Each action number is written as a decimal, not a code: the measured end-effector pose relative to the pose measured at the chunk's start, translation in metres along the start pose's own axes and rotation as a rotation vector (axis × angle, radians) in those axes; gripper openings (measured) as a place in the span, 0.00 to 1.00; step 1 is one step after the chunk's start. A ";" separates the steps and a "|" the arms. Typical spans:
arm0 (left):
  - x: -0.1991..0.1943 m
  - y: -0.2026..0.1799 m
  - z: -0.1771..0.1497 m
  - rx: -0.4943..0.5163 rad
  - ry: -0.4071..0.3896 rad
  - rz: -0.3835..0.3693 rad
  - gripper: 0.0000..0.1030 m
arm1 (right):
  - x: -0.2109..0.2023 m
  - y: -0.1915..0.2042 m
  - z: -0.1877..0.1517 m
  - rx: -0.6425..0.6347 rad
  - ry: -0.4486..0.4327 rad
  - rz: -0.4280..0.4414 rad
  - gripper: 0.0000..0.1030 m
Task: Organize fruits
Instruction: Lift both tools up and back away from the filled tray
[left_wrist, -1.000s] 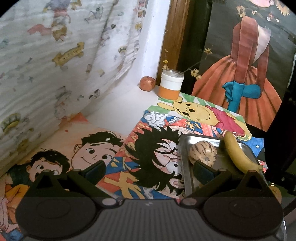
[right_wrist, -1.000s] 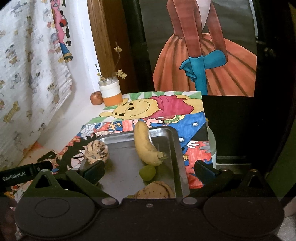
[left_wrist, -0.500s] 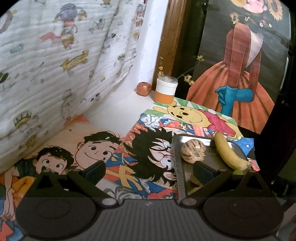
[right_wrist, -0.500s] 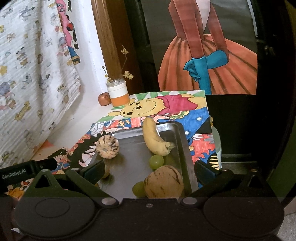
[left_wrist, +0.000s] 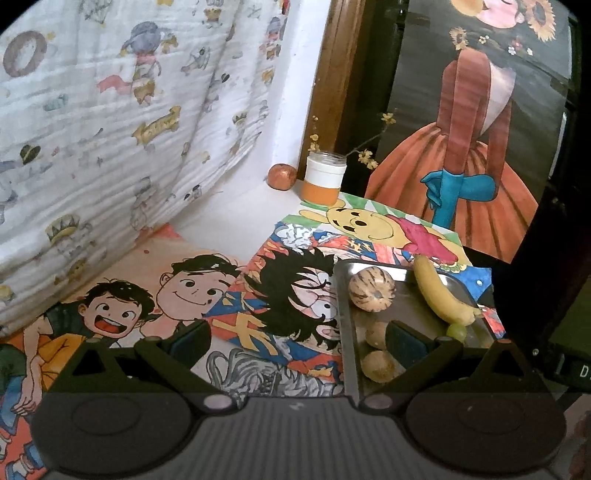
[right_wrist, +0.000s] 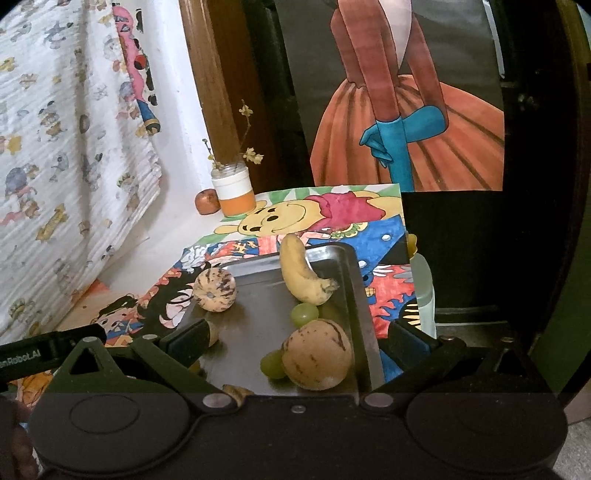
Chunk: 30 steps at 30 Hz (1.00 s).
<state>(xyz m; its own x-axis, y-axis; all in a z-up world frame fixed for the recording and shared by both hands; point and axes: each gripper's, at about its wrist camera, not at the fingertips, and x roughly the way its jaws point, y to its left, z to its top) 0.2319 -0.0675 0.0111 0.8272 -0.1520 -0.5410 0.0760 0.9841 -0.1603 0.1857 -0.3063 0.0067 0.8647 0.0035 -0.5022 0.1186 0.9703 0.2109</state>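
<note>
While fruit lies in the tray (right_wrist: 364, 295), both tools, left tool (left_wrist: 297, 338) and right tool (right_wrist: 295, 334), gape wide, holding nothing.

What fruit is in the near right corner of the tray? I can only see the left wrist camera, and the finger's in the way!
Observer: A big round spotted melon sits there, close to the right rim of the tray.
Operator: Wow! I see just one grape, by the banana. Are there any more?
Observer: Yes, a second grape rests against that melon's left side.
Operator: Is there anything past the tray on the right?
Observer: A pale see-through cup stands to the right of the tray, apart from it.
</note>
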 end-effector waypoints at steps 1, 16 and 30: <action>-0.002 0.000 0.000 0.001 -0.001 -0.002 1.00 | -0.002 0.001 -0.001 -0.005 -0.001 -0.004 0.99; -0.025 0.008 -0.016 -0.001 0.003 -0.014 1.00 | -0.036 0.025 -0.020 -0.067 -0.044 -0.024 0.99; -0.037 0.024 -0.036 -0.038 0.017 -0.010 1.00 | -0.049 0.036 -0.040 -0.106 -0.073 -0.043 0.99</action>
<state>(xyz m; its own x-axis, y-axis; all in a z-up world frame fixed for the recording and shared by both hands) 0.1835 -0.0414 -0.0025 0.8172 -0.1632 -0.5528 0.0623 0.9785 -0.1968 0.1282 -0.2616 0.0055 0.8938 -0.0524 -0.4453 0.1072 0.9893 0.0987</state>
